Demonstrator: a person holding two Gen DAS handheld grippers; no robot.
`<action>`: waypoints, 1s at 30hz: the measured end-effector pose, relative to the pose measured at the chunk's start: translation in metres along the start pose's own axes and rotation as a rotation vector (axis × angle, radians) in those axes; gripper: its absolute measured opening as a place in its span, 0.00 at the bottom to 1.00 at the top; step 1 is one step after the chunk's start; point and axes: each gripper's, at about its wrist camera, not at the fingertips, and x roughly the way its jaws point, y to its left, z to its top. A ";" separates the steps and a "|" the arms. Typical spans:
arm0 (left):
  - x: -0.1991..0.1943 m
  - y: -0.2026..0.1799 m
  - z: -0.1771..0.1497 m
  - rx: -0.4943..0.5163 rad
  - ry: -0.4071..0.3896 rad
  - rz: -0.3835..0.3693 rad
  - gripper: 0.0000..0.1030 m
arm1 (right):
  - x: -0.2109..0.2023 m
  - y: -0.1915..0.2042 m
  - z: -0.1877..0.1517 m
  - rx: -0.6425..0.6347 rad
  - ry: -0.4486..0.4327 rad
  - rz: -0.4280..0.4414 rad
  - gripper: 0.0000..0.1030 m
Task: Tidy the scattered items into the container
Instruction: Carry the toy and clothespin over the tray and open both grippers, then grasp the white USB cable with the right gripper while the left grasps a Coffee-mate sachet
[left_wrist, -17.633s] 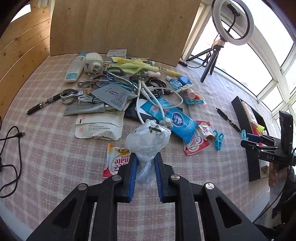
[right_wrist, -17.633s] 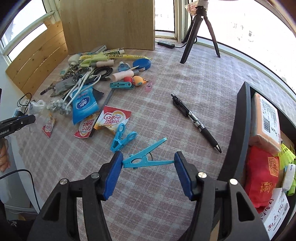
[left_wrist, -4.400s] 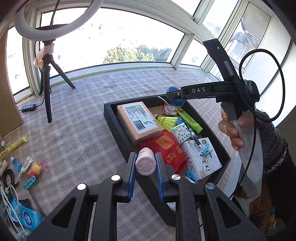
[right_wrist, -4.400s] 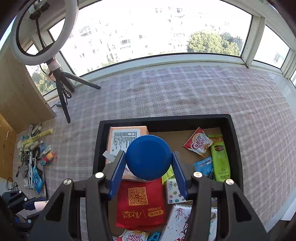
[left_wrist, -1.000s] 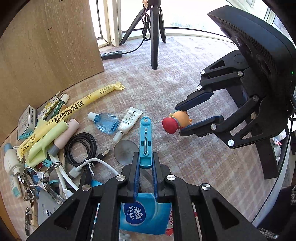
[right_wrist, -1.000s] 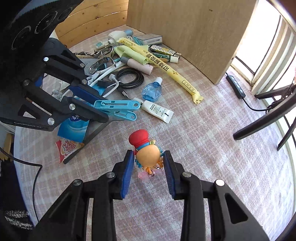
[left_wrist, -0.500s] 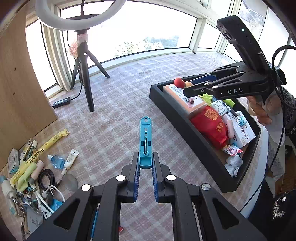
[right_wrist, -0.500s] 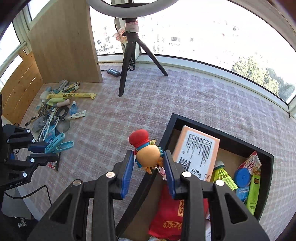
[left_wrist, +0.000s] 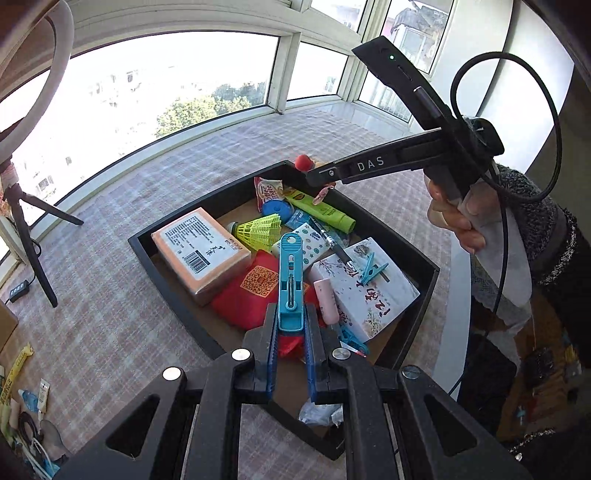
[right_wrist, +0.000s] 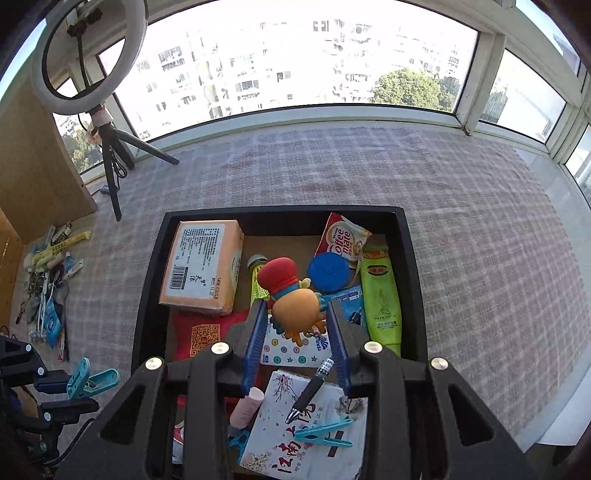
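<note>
— Where are the hands?
— Both tilt down over the black container (left_wrist: 177, 295). The left hand-held gripper (left_wrist: 290, 354) clamps a blue clothespin (left_wrist: 290, 280); the right hand-held gripper (right_wrist: 295, 332) is loosening, an orange figurine (right_wrist: 295, 302) between its pads.
— Around them?
— Container crowded: orange box (right_wrist: 201, 269), green tube (right_wrist: 380, 299), pen (right_wrist: 310, 391). Remaining clutter (right_wrist: 51, 291) lies on the table (right_wrist: 480, 258), far left of the container.

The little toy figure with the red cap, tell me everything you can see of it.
The toy figure looks like glossy plastic: a round orange body, a big red cap, teal trim and small orange legs. It sits between the blue pads of the right gripper, whose jaws are opening, above the middle of the black container. A small pinkish tag dangles beneath it in the left wrist view.
</note>
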 end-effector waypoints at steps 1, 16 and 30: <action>0.004 -0.006 0.002 0.009 0.005 0.008 0.18 | 0.000 -0.002 -0.002 0.000 0.005 0.006 0.35; -0.036 0.042 -0.033 -0.151 -0.058 0.212 0.74 | 0.006 0.062 -0.001 -0.116 -0.016 0.118 0.57; -0.155 0.164 -0.209 -0.612 -0.103 0.514 0.68 | 0.049 0.228 -0.008 -0.306 0.073 0.348 0.57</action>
